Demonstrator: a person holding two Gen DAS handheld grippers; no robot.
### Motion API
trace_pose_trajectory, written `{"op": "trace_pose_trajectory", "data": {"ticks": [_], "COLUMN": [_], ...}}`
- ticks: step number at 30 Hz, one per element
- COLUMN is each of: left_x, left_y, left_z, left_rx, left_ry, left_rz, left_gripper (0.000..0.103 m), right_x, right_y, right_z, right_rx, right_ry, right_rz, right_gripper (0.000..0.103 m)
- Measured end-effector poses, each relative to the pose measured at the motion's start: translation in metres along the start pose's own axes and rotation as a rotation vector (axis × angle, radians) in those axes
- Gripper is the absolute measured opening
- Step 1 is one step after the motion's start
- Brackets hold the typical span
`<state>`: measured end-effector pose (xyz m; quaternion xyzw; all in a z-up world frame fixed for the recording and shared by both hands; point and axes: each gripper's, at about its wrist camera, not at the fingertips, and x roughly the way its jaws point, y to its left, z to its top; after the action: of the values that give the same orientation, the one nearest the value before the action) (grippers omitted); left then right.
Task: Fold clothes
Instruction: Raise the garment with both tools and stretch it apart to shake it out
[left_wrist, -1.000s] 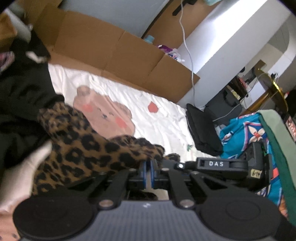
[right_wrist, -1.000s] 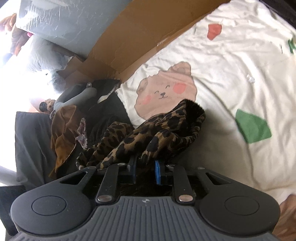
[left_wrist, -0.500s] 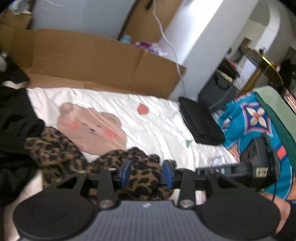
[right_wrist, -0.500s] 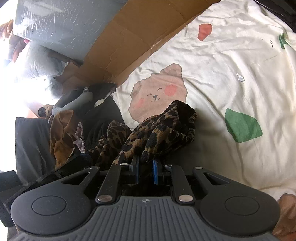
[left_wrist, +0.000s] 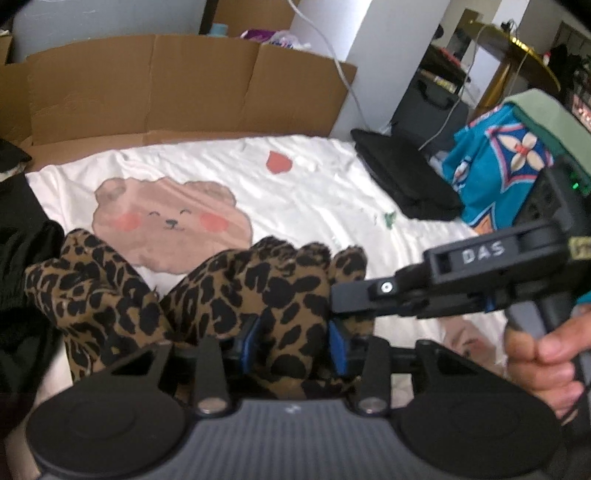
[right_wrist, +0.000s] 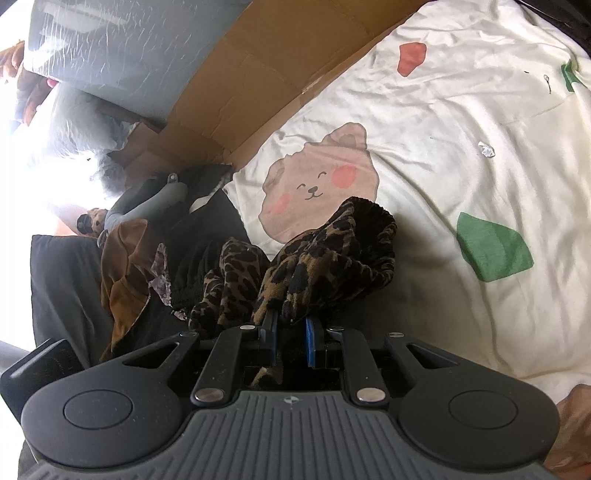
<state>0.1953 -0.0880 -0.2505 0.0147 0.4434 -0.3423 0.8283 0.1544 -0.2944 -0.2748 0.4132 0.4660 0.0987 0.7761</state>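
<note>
Leopard-print garment lies bunched at the lower middle of both frames, on a white bedsheet printed with a pink bear face. In the left wrist view the left gripper has its blue pads wide apart, with a thick fold of the spotted cloth lying between them; the pads do not press it. In the right wrist view the right gripper has its blue pads close together, clamped on a narrow ridge of the same garment.

Only the left wrist view shows the right gripper from outside: it reaches in from the right of the frame, its black body carrying the white letters "DAS", and a hand grips its handle at the lower right. That view also takes in a cardboard wall along the top, a black bag on the bed at right, and a bright blue patterned cloth in the upper right. A small yellow tag at the right edge is too cut off to read.

Only the right wrist view shows a green patch on the sheet at right, and a heap of dark and brown clothes at left, touching the spotted garment.
</note>
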Motion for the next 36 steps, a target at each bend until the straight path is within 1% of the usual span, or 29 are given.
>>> {"op": "trace_pose_trajectory", "data": {"ticks": [1,2,3,4,5,7,9,11,12,13,14,18,23,25,28,31,36], "left_x": [0.002,0.003,0.004,0.005,0.005,0.001,-0.005,-0.014,-0.018,-0.023,-0.028,-0.048,-0.07,-0.078,-0.09,-0.107,-0.136], "left_y": [0.001,0.002,0.003,0.005,0.007,0.008,0.011,0.017,0.02,0.024,0.028,0.041,0.05,0.049,0.045,0.039,0.029], "left_z": [0.0,0.0,0.0,0.001,0.002,0.004,0.006,0.009,0.011,0.013,0.015,0.021,0.025,0.028,0.032,0.036,0.044], "left_rx": [-0.001,-0.006,-0.018,-0.03,-0.039,-0.043,-0.062,-0.098,-0.113,-0.129,-0.144,-0.179,-0.218,-0.22,-0.22,-0.224,-0.229], "left_ry": [0.004,0.006,0.009,0.011,0.013,0.002,-0.015,-0.042,-0.057,-0.073,-0.087,-0.127,-0.172,-0.189,-0.219,-0.256,-0.319], "left_rz": [0.007,0.014,0.018,0.022,0.028,0.031,0.033,0.034,0.039,0.047,0.055,0.084,0.093,0.085,0.068,0.071,0.076], "left_gripper": [0.039,0.03,0.015,0.008,0.008,0.008,0.007,0.007,0.007,0.007,0.007,0.005,0.004,0.003,0.003,0.002,0.002], "right_x": [0.001,0.002,0.003,0.004,0.006,0.009,0.014,0.02,0.022,0.025,0.024,0.014,-0.007,-0.016,-0.032,-0.049,-0.075], "right_y": [0.001,0.001,0.001,0.0,0.0,0.001,0.001,0.0,-0.001,-0.002,-0.002,-0.001,0.001,0.006,0.013,0.021,0.042], "right_z": [0.0,-0.001,-0.001,-0.001,-0.002,-0.002,-0.004,-0.005,-0.005,-0.005,-0.004,0.0,0.01,0.016,0.027,0.038,0.05], "right_rx": [-0.003,-0.006,-0.004,-0.001,0.001,-0.005,-0.007,0.002,0.0,-0.002,-0.013,-0.055,-0.111,-0.147,-0.186,-0.211,-0.276], "right_ry": [0.001,0.002,0.005,0.008,0.012,0.018,0.023,0.032,0.037,0.041,0.038,0.022,-0.008,-0.026,-0.066,-0.108,-0.155], "right_rz": [-0.004,-0.008,-0.025,-0.044,-0.063,-0.107,-0.12,-0.118,-0.116,-0.114,-0.111,-0.118,-0.14,-0.149,-0.164,-0.176,-0.168], "right_gripper": [0.014,0.015,0.017,0.018,0.018,0.03,0.033,0.033,0.031,0.024,0.022,0.02,0.016,0.014,0.013,0.012,0.012]}}
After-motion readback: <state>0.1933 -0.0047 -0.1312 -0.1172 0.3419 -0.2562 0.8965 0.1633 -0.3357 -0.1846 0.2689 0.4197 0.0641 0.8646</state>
